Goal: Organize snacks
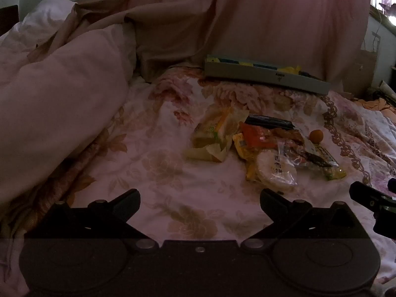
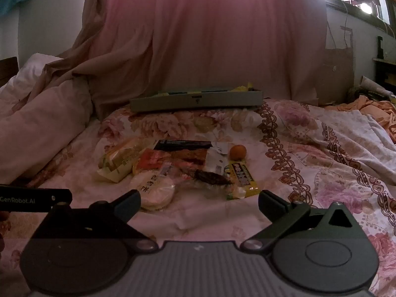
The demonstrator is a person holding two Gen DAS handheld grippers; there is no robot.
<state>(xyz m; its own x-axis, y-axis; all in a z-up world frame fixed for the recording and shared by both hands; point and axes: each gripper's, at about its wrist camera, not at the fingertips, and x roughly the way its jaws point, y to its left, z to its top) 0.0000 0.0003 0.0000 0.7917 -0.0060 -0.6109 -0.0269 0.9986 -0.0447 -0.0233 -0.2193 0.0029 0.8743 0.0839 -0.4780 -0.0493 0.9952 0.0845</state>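
Observation:
A pile of snack packets lies on the floral bed sheet (image 1: 158,163): a yellow-green bread packet (image 1: 217,133) (image 2: 118,160), a round rice cracker packet (image 1: 274,170) (image 2: 156,190), an orange packet (image 1: 257,136) (image 2: 151,160), a yellow candy bar (image 2: 243,177), a black packet (image 2: 183,144) and a small orange fruit (image 1: 316,136) (image 2: 238,152). A shallow grey box (image 1: 267,75) (image 2: 198,100) with some yellow items sits behind them. My left gripper (image 1: 199,205) is open and empty, left of the pile. My right gripper (image 2: 199,204) is open and empty, just before the pile.
A bunched white quilt (image 1: 57,104) rises at the left. A pink curtain (image 2: 210,37) hangs behind the box. Orange cloth (image 2: 371,109) lies at the far right. The right gripper's finger shows at the right edge of the left wrist view (image 1: 368,198).

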